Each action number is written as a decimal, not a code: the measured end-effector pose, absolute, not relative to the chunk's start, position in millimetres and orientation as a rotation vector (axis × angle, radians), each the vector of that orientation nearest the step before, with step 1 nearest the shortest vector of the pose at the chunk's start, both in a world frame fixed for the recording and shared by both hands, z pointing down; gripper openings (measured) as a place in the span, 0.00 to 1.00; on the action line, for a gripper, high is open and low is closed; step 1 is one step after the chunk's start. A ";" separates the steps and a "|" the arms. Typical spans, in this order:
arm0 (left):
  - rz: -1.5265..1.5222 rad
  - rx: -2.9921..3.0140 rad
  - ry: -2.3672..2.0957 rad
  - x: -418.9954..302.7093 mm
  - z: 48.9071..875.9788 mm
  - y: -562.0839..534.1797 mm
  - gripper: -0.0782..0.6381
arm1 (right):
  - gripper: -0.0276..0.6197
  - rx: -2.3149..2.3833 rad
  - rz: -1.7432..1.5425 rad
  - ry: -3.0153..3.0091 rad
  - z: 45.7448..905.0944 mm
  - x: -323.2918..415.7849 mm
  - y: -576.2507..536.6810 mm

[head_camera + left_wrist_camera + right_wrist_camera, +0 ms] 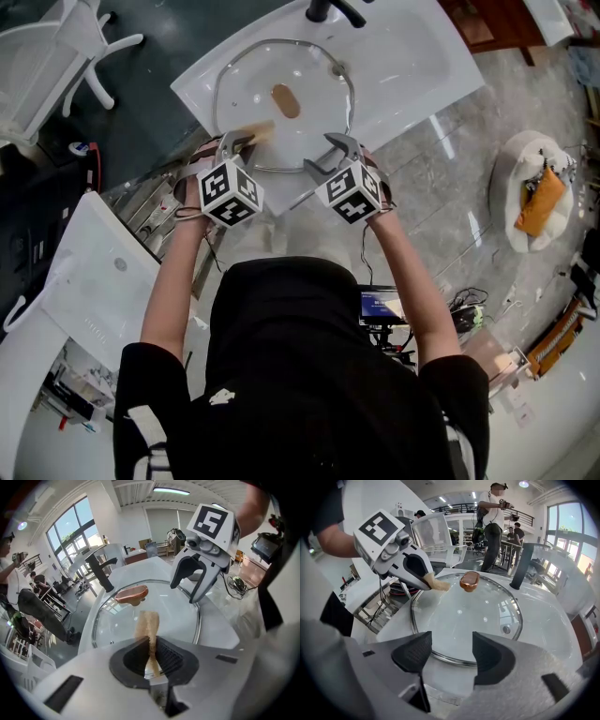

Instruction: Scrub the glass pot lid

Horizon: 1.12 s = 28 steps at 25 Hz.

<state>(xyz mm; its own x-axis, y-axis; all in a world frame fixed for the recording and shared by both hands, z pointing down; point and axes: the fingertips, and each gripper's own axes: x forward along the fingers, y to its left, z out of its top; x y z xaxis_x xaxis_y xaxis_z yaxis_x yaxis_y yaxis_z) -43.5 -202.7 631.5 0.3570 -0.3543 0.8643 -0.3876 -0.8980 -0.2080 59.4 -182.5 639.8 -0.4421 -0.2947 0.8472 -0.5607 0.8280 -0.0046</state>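
Note:
The glass pot lid [309, 131] lies flat in a white sink, its copper-coloured knob [286, 100] at the centre. My left gripper [240, 142] is at the lid's near-left rim, shut on a tan scrub pad [259, 130]. In the left gripper view the pad [147, 623] sticks out of the closed jaws over the lid [180, 616], short of the knob [131, 593]. My right gripper [328, 155] is at the near-right rim, open and holding nothing. In the right gripper view its jaws [451, 656] stand apart above the lid's rim [440, 657]; the pad [437, 584] touches the glass at far left.
The white sink [417, 56] has a black faucet [326, 9] at the back, seen also as the faucet [521, 564]. A second white basin [94, 281] stands at the left, and a white chair [42, 56] at the far left. People stand in the background [492, 522].

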 end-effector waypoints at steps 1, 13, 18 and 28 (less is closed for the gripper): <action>1.623 2.559 -0.709 -45.7 631.5 -205.9 0.14 | 0.43 0.628 0.354 -2.058 640.0 59.3 -182.6; 1.729 2.542 -0.756 -61.2 630.1 -247.4 0.14 | 0.43 0.631 0.357 -2.056 640.4 59.0 -182.7; 1.793 2.544 -0.745 -63.9 632.2 -262.3 0.14 | 0.43 0.631 0.359 -2.057 641.1 59.4 -182.8; 1.867 2.567 -0.727 -60.9 632.2 -285.9 0.14 | 0.43 0.634 0.365 -2.051 640.5 59.6 -183.0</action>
<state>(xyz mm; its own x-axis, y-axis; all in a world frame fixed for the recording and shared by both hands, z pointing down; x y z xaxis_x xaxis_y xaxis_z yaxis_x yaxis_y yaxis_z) -60.9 -285.9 632.2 0.2453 -0.4163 0.8755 -0.2853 -0.8941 -0.3452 59.6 -183.0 640.5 -0.4372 -0.2932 0.8502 -0.5684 0.8227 -0.0085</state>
